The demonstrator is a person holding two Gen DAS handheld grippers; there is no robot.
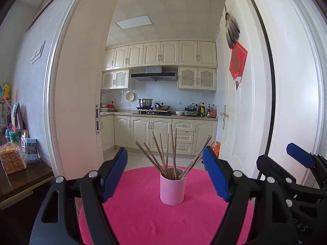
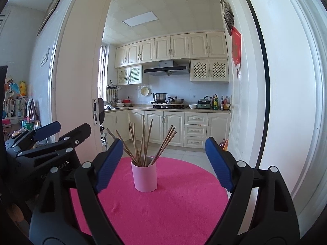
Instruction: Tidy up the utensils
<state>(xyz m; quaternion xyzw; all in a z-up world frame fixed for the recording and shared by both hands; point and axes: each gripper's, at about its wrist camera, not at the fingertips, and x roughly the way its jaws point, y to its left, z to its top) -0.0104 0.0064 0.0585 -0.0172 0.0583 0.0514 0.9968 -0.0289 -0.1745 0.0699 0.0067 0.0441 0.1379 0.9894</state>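
Note:
A pink cup (image 1: 173, 187) (image 2: 144, 177) stands upright on a round table with a bright pink cloth (image 1: 143, 214) (image 2: 173, 204). Several brown chopsticks (image 1: 163, 155) (image 2: 143, 143) fan out of the cup. My left gripper (image 1: 166, 159) is open, its blue pads either side of the cup but nearer the camera and apart from it. My right gripper (image 2: 162, 153) is also open with nothing between its pads, the cup ahead and slightly left. Each gripper shows at the edge of the other's view: the right gripper (image 1: 300, 159) and the left gripper (image 2: 49, 130).
A dark wooden side table (image 1: 22, 181) at the left holds a bag of sliced bread (image 1: 12, 159) and jars. Beyond the open white door (image 1: 241, 102) lies a kitchen with cream cabinets, a stove with pots and several bottles.

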